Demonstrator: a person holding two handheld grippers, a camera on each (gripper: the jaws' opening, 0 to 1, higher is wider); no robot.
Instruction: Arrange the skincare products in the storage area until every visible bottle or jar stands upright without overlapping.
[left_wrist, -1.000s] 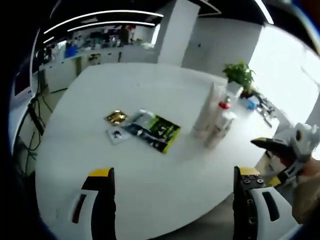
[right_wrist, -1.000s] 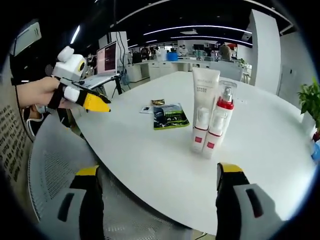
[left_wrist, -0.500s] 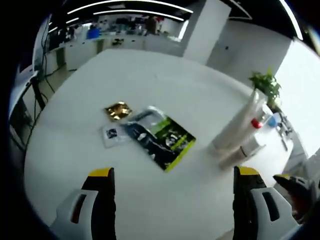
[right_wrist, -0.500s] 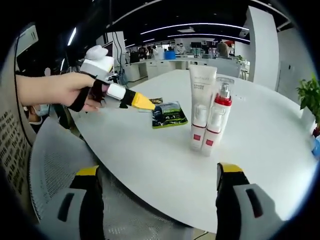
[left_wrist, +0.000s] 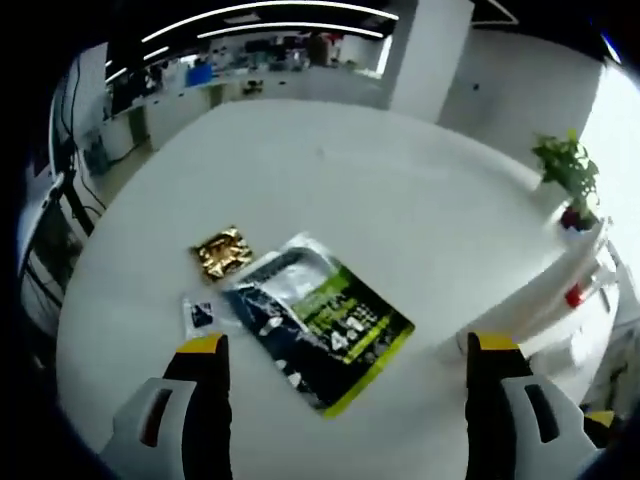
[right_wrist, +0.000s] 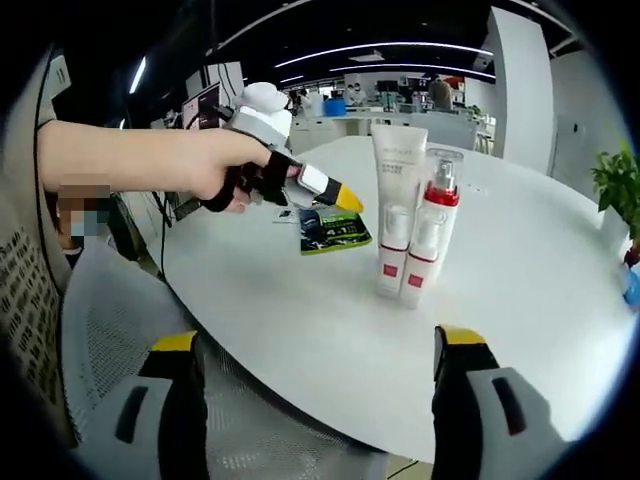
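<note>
White and round, the table (right_wrist: 560, 300) is filling an open office, and the skincare bottles are standing on it: a tall tube (right_wrist: 398, 200) and a pump bottle (right_wrist: 428, 225) with a red collar, both upright with long axes vertical, touching side by side. A green packet (left_wrist: 325, 320) is lying flat just left of the tube, long axis slanting, with a gold sachet (left_wrist: 222, 252) and a small sachet (left_wrist: 202, 314) beyond. The left gripper (left_wrist: 345, 375) is hovering over the packet, jaws apart and empty — best lowered slowly, square to a packet edge. The right gripper (right_wrist: 315, 375) is waiting off the table's near edge, jaws apart, empty.
</note>
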